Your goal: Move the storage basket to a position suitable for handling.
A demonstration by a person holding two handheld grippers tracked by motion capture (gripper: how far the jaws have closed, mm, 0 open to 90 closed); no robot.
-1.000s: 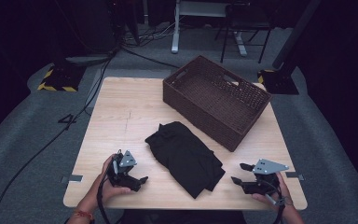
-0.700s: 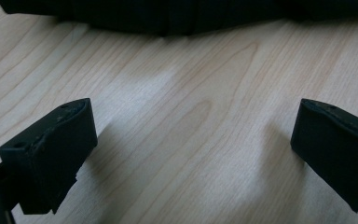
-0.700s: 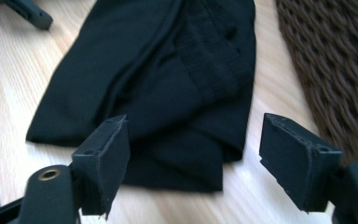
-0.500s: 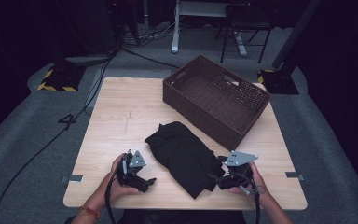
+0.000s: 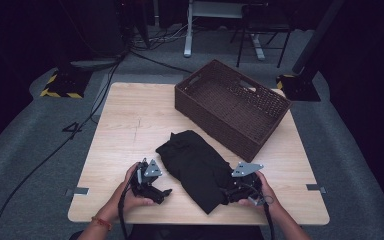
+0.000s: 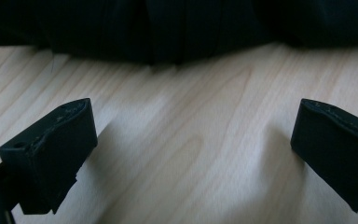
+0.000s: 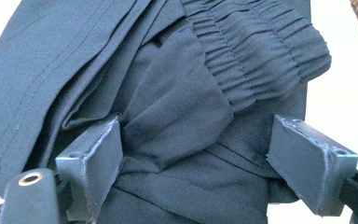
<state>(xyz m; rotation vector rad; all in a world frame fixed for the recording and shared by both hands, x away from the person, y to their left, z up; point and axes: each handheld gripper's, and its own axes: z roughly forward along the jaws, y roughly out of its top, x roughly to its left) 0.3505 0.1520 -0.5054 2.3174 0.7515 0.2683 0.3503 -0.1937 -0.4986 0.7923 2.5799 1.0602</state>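
Barely started — black clothes (image 5: 197,167) lie folded mid-table, basket (image 5: 232,107) empty behind. Right gripper (image 7: 193,161) jaws just opened wide over the cloth, not pinching; left gripper (image 6: 191,154) spread over bare wood.

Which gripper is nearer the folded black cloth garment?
Right. The right gripper straddles the folded black cloth garment; the left gripper sits apart on bare wood beside it.

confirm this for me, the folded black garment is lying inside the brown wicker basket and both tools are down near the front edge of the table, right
Not quite. The folded black fabric garment lies on the light wooden table, in front of the brown woven wicker basket, not inside it. The high view shows this. Both tools are indeed near the front edge: the left tool beside the garment, the right tool at its edge.
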